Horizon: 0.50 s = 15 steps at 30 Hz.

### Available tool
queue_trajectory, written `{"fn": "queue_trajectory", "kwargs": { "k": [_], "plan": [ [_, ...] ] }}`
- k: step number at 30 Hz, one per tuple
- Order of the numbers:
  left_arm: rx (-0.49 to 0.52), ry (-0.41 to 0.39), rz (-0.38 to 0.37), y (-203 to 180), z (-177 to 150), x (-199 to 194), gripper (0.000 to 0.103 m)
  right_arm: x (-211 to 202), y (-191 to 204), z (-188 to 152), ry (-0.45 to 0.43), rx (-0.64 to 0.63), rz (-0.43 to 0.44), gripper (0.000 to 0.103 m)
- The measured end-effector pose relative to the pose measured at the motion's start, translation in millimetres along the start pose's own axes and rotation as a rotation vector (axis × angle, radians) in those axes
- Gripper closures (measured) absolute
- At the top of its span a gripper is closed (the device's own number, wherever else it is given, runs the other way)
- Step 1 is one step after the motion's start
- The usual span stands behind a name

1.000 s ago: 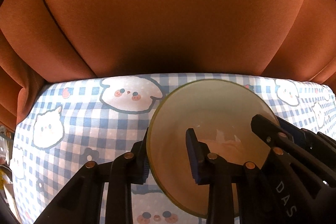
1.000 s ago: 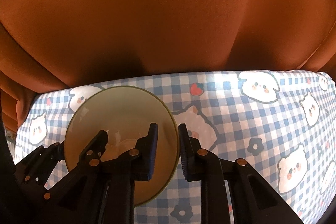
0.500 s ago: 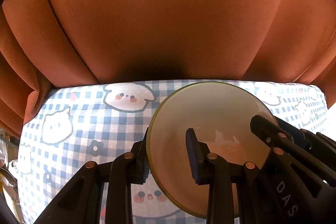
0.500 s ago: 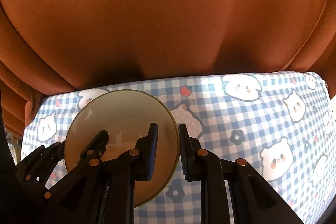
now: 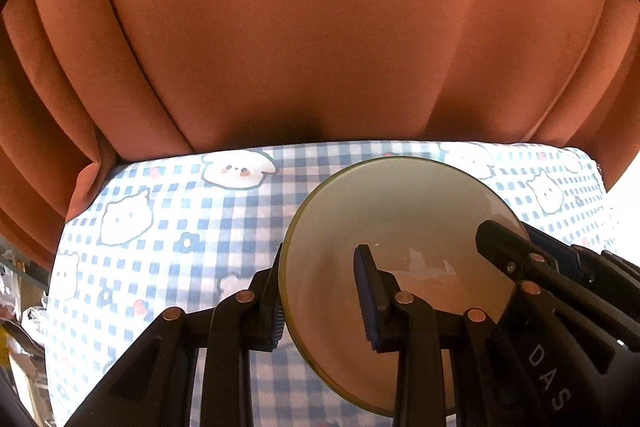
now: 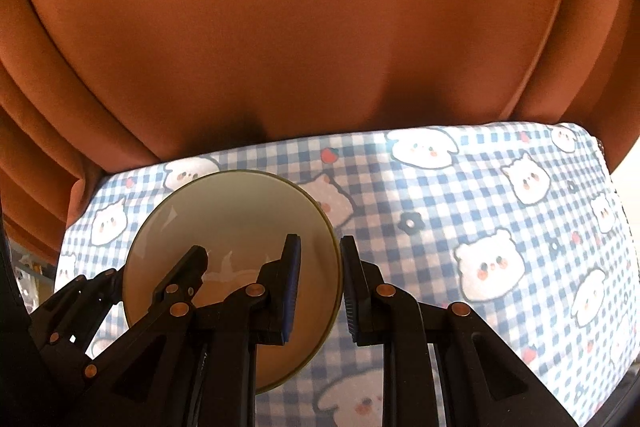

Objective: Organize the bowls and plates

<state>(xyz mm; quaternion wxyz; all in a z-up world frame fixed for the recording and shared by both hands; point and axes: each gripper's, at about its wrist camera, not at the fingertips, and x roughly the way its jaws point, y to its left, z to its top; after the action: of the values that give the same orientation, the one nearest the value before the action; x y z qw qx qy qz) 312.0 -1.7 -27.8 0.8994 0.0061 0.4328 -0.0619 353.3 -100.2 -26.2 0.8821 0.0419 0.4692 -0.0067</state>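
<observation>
A cream bowl with a thin olive-green rim (image 5: pixel 400 211) is held up above the table by both grippers. My left gripper (image 5: pixel 320 303) is shut on the bowl's left rim, one finger outside, one inside. My right gripper (image 6: pixel 318 287) is shut on the bowl's right rim (image 6: pixel 240 215), again one finger inside and one outside. The right gripper's fingers (image 5: pixel 504 251) show at the bowl's right side in the left wrist view, and the left gripper's fingers (image 6: pixel 180 279) show at its left side in the right wrist view. The bowl looks empty inside.
A table with a blue-and-white checked cloth printed with cartoon animals (image 6: pixel 480 211) lies below. An orange-brown curtain (image 5: pixel 320 27) hangs right behind the table's far edge. Some clutter (image 5: pixel 16 307) shows past the table's left edge.
Both grippers have risen and drawn back with the bowl; more of the tablecloth and curtain show. The grip on the bowl is unchanged.
</observation>
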Motion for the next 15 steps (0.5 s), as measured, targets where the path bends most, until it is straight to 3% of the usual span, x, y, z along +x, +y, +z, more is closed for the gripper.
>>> {"fn": "queue_trajectory", "kwargs": {
  "k": [15],
  "plan": [
    [-0.020, -0.051, 0.053, -54.6, -51.2, -76.8, 0.074, -77.9, -47.6, -52.2, -0.050, -0.032, 0.054, 0.080]
  ]
}}
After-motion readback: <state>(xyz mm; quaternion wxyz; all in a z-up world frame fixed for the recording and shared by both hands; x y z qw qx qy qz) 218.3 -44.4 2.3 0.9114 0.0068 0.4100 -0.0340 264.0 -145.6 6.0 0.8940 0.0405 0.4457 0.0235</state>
